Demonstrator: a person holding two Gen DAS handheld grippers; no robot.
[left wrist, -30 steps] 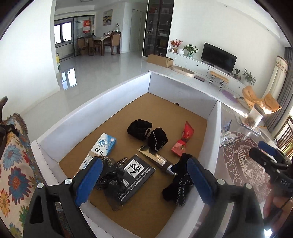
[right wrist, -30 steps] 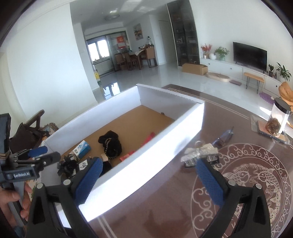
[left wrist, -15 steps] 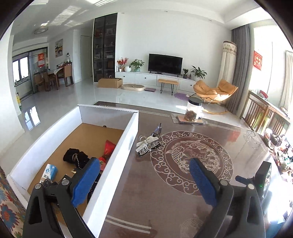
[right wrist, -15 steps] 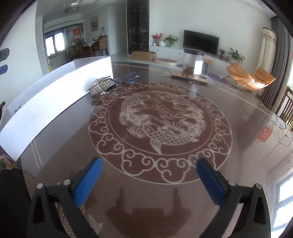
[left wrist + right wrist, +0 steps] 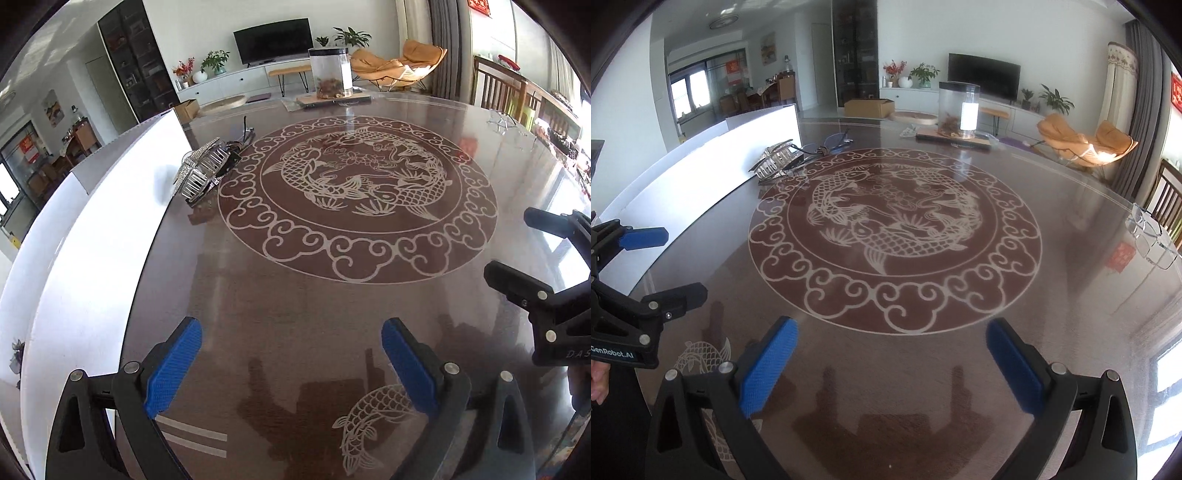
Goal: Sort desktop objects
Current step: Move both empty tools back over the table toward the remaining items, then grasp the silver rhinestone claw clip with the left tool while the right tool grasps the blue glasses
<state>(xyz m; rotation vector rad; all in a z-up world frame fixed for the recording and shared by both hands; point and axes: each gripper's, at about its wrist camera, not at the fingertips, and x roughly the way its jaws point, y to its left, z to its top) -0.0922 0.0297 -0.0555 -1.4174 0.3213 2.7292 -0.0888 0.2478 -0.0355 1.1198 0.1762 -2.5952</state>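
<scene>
A sparkly silver hair claw clip (image 5: 203, 166) lies on the dark glass table beside the white box wall (image 5: 96, 236), with dark-framed glasses (image 5: 245, 134) just behind it. Both show in the right wrist view too: the clip (image 5: 775, 157) and the glasses (image 5: 831, 142). My left gripper (image 5: 291, 354) is open and empty, low over the table's near part. My right gripper (image 5: 892, 358) is open and empty, also low over the table. Each gripper appears at the edge of the other's view. The box's inside is hidden.
A clear jar (image 5: 960, 110) stands on a board at the table's far side. Clear spectacles (image 5: 1148, 236) lie at the right edge. The table carries a large fish medallion pattern (image 5: 894, 225). Chairs stand beyond the right edge.
Both grippers have swung right, away from the box, and now face the table. The box contents have left view. Both stay open and empty.
</scene>
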